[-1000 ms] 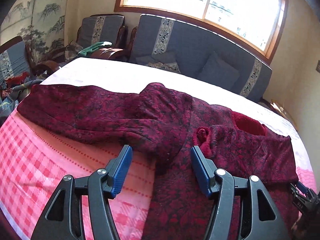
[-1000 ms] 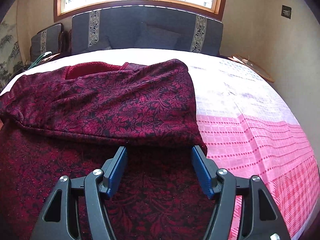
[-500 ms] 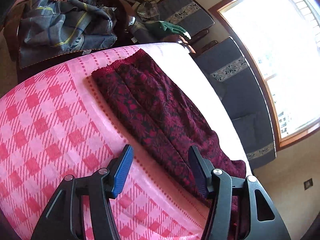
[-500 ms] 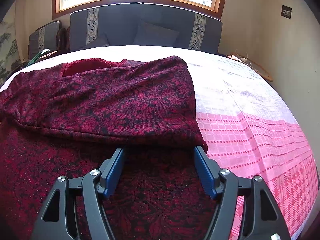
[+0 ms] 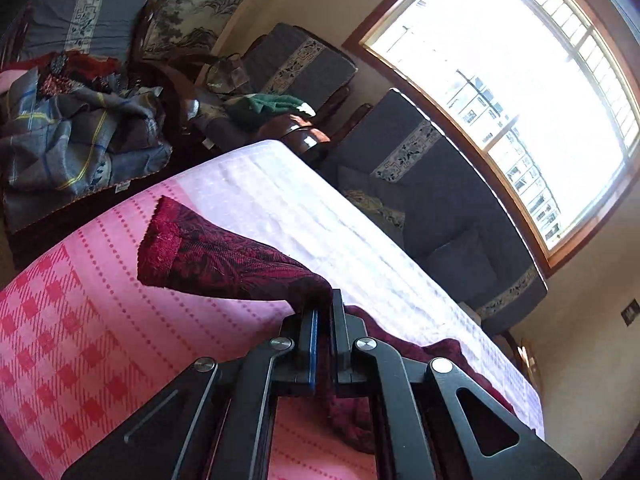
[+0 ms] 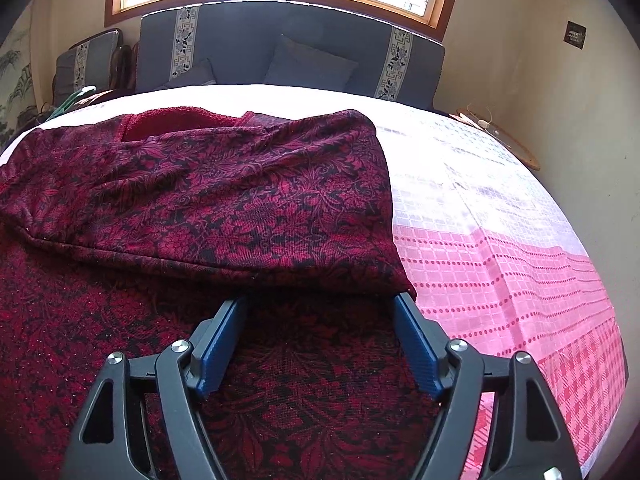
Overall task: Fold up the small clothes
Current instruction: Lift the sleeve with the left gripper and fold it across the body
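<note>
A dark red floral garment (image 6: 224,208) lies spread on the pink checked tablecloth (image 6: 520,272), its right sleeve folded across the body. My left gripper (image 5: 322,312) is shut on the garment's left sleeve (image 5: 224,260) and holds it lifted off the cloth, the red cuff (image 5: 158,236) sticking out ahead. My right gripper (image 6: 320,320) is open and empty, low over the garment's body, its fingertips at the edge of the folded sleeve.
The tablecloth (image 5: 60,340) covers a round table. Blue cushioned sofa (image 6: 288,52) and chairs (image 5: 304,64) stand beyond the table under a window. A pile of grey and red clothes (image 5: 72,136) lies on a chair at far left.
My left gripper has closed on the left sleeve and lifted it from the cloth; half a second ago it was open over the flat sleeve. My right gripper has barely moved.
</note>
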Motion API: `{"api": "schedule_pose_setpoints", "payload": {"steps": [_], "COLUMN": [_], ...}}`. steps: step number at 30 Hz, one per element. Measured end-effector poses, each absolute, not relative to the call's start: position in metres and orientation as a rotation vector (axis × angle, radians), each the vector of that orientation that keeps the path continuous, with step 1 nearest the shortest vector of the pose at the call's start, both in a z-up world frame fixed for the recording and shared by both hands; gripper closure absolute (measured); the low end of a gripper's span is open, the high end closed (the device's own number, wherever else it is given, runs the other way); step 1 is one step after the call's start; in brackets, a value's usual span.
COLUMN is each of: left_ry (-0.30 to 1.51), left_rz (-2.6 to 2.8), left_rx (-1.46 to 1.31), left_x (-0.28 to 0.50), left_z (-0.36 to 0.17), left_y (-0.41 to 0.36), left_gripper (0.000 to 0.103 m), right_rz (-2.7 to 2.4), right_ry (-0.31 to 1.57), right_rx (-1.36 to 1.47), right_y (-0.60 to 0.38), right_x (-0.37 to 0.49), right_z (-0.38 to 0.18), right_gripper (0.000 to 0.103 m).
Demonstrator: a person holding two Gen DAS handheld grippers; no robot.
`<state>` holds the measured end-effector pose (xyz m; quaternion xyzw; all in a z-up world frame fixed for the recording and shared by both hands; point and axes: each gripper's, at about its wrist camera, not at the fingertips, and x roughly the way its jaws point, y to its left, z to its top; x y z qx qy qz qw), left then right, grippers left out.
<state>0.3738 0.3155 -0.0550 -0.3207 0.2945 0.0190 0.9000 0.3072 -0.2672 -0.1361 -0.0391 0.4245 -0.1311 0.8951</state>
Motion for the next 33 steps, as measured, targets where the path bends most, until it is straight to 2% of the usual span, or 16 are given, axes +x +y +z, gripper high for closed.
{"api": "schedule_pose_setpoints", "payload": {"steps": [5, 8, 13, 16, 19, 23, 25, 26, 27, 29, 30, 33], "left_ry": [0.542, 0.58, 0.716, 0.792, 0.815, 0.791, 0.777, 0.758, 0.722, 0.624, 0.599, 0.561], "left_rz": [-0.226, -0.416, -0.651, -0.721, -0.774, -0.722, -0.694, -0.678, -0.657, -0.61, -0.577, -0.501], "left_rx": [-0.445, -0.401, -0.266, -0.167, -0.098, -0.1, -0.127, -0.15, -0.173, -0.203, -0.202, -0.203], "left_x": [0.378, 0.381, 0.375, 0.369, 0.361, 0.353, 0.349, 0.343, 0.338, 0.325, 0.321, 0.319], "left_z": [0.02, 0.031, -0.011, -0.051, -0.078, -0.076, -0.069, -0.063, -0.058, -0.051, -0.049, -0.053], "left_y": [0.173, 0.077, -0.077, -0.138, -0.164, -0.161, -0.15, -0.131, -0.121, -0.087, -0.076, -0.046], "left_gripper": [0.099, 0.099, 0.099, 0.099, 0.097, 0.09, 0.073, 0.045, 0.024, 0.016, 0.008, 0.005], "right_rz": [-0.265, -0.26, -0.246, -0.23, -0.212, -0.191, -0.174, -0.148, -0.112, -0.004, 0.05, 0.182], "right_ry": [0.874, 0.863, 0.846, 0.842, 0.841, 0.832, 0.824, 0.805, 0.775, 0.708, 0.688, 0.711], "right_rx": [-0.058, -0.027, 0.072, 0.126, 0.161, 0.204, 0.237, 0.272, 0.326, 0.486, 0.588, 0.789], "right_y": [-0.271, -0.276, -0.292, -0.3, -0.303, -0.309, -0.313, -0.317, -0.324, -0.345, -0.357, -0.382], "right_x": [0.306, 0.304, 0.3, 0.299, 0.298, 0.298, 0.296, 0.294, 0.289, 0.278, 0.275, 0.289], "right_z": [-0.135, -0.133, -0.13, -0.13, -0.131, -0.131, -0.131, -0.129, -0.126, -0.121, -0.119, -0.115], "right_gripper": [0.03, 0.03, 0.029, 0.029, 0.029, 0.029, 0.029, 0.029, 0.029, 0.029, 0.029, 0.028]}}
